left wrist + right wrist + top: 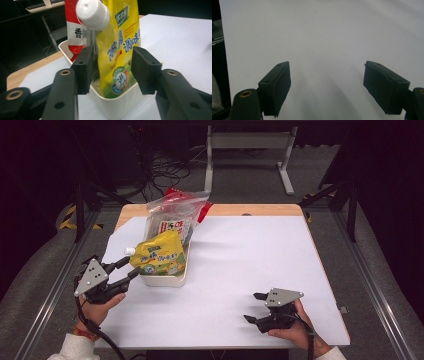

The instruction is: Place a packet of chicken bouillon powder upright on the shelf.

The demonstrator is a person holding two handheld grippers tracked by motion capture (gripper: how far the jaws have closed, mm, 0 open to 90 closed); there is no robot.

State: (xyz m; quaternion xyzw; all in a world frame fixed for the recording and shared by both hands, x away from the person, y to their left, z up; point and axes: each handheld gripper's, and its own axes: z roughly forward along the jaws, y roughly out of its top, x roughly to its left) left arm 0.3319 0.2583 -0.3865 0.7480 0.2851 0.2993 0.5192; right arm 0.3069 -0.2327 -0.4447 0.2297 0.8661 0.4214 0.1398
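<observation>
Yellow pouch (161, 256): spouted bag with a white screw cap (93, 13), standing tilted in the near end of the white tub (165, 280), cap toward the table's left edge.
Left gripper (128, 268): held in the person's left hand (97, 306) at the table's left side, jaws spread wide and pointing at the tub; in the left gripper view the pads (83, 68) sit either side of the pouch's lower half with a gap on both sides, nothing clamped.
Right gripper (255, 307): in the right hand (295, 327) near the front edge, well apart from the tub, jaws wide apart over bare white tabletop (324, 37), empty.
Tub: also holds a clear bag (172, 217) behind the pouch, with a red packet (72, 30) beside it.
Table: white sheet (250, 260) over wood (250, 210).
</observation>
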